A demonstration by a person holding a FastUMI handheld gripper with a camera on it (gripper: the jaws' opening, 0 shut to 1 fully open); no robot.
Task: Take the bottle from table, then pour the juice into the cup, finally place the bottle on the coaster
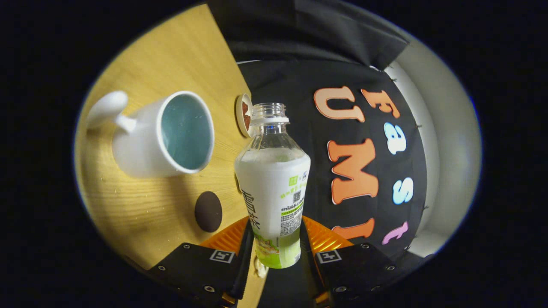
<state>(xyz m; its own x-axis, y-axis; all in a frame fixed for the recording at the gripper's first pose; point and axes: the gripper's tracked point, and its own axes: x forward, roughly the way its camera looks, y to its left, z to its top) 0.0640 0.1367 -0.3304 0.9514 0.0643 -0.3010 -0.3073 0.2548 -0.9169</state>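
Observation:
The uncapped clear bottle [272, 184], wrapped in a white and green label, stands between my two fingers, and my gripper [276, 239] is shut on its lower body. The view is rolled, so the wooden table [141, 205] appears tipped on its side. A white mug [165, 134] with a pale blue inside lies beyond the fingers, its open mouth facing the bottle and its handle pointing away. A round coaster [244, 114] with a pale rim and brown centre sits just behind the bottle's neck.
A dark round disc [208, 211] lies on the table close to the bottle's lower part. The table's edge runs behind the bottle, with the black cloth wall [364, 141] past it.

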